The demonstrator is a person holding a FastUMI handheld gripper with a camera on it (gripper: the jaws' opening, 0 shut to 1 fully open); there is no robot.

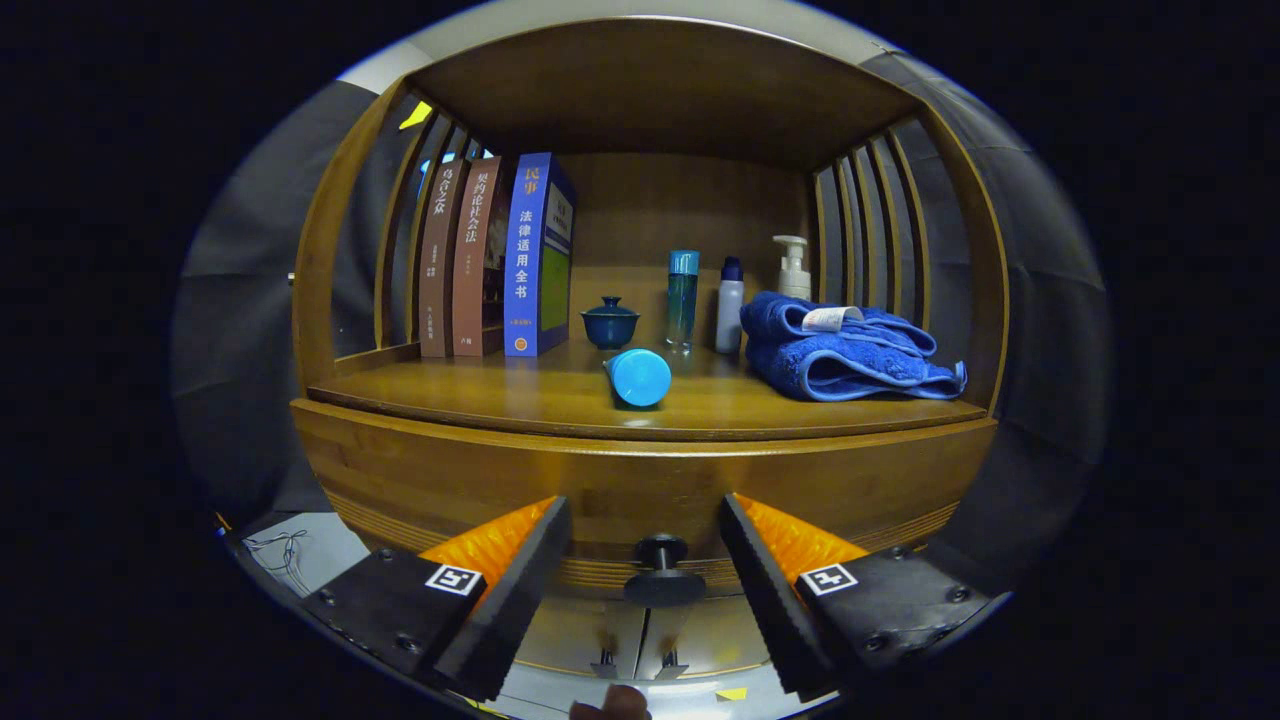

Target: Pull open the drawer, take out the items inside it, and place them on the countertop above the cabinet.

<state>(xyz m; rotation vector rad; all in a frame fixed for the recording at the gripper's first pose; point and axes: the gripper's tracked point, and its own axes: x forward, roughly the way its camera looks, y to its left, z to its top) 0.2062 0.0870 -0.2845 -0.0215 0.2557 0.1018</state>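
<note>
A wooden cabinet fills the view, its drawer front (640,480) a curved wooden band below the countertop (520,395). A dark round knob (662,572) sticks out of the drawer front low down. My gripper (645,560) is open, one finger on each side of the knob with a gap on both sides, touching nothing. The drawer looks closed, so what lies inside is hidden. On the countertop just above lies a light-blue cylinder (638,377) on its side.
On the countertop stand three books (495,260) at the left, a small dark lidded cup (610,322), a teal bottle (683,298), a white bottle (730,305), a pump bottle (793,268) and a folded blue towel (850,350) at the right. Slatted side walls flank the shelf.
</note>
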